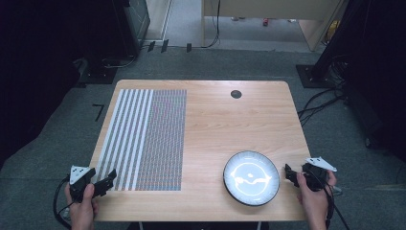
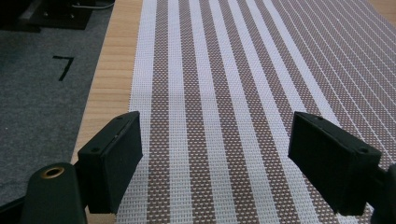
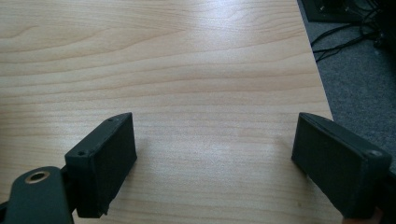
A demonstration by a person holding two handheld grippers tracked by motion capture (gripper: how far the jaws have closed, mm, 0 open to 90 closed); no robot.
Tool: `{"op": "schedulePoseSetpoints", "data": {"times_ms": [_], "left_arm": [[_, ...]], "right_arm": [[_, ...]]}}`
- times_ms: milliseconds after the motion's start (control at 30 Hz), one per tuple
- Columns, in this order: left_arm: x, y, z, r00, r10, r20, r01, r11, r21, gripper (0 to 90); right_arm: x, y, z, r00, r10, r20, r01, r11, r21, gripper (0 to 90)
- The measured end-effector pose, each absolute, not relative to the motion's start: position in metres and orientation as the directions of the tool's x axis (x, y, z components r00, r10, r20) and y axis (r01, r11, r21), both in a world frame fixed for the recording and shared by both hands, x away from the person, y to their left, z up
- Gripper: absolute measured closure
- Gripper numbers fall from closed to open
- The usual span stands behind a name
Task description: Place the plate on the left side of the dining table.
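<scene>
A striped woven placemat [image 1: 146,136] lies flat on the left half of the wooden table [image 1: 230,120]. A dark-rimmed plate [image 1: 251,177] with a pale glossy centre sits near the front right. My left gripper [image 1: 106,181] hovers at the placemat's near left corner, jaws open; in the left gripper view the brown and white stripes of the placemat [image 2: 224,93] run between the open jaws of my left gripper [image 2: 215,158]. My right gripper [image 1: 289,173] is just right of the plate, open. In the right gripper view my right gripper [image 3: 215,161] stands over bare wood [image 3: 187,70].
A small dark round grommet [image 1: 236,94] sits in the tabletop near the far edge. Grey carpet [image 1: 57,143] surrounds the table, with cables [image 1: 321,103] and stands at the right and dark equipment at the far left. The table's right edge [image 3: 317,79] is close to my right gripper.
</scene>
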State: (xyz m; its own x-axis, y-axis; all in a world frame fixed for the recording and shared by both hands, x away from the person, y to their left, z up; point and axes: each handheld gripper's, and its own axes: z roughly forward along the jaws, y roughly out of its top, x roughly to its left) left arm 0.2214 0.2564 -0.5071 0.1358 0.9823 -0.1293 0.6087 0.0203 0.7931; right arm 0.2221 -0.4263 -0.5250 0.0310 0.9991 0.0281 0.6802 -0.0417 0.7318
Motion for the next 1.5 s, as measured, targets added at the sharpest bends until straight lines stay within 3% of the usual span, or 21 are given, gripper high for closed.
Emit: {"op": "schedulePoseSetpoints", "data": {"times_ms": [700, 1500], "left_arm": [[0.219, 0.249, -0.501, 0.133, 0.982, -0.135, 0.588, 0.032, 0.808, 17.6], [0.218, 0.202, -0.488, 0.224, 0.960, -0.169, 0.571, 0.011, 0.821, 17.6]], "right_arm": [[0.201, -0.433, -0.502, 0.083, 0.991, 0.107, 0.587, -0.136, 0.798, 14.8], [0.191, -0.401, -0.484, -0.044, 0.987, 0.153, 0.542, -0.105, 0.834, 14.9]]}}
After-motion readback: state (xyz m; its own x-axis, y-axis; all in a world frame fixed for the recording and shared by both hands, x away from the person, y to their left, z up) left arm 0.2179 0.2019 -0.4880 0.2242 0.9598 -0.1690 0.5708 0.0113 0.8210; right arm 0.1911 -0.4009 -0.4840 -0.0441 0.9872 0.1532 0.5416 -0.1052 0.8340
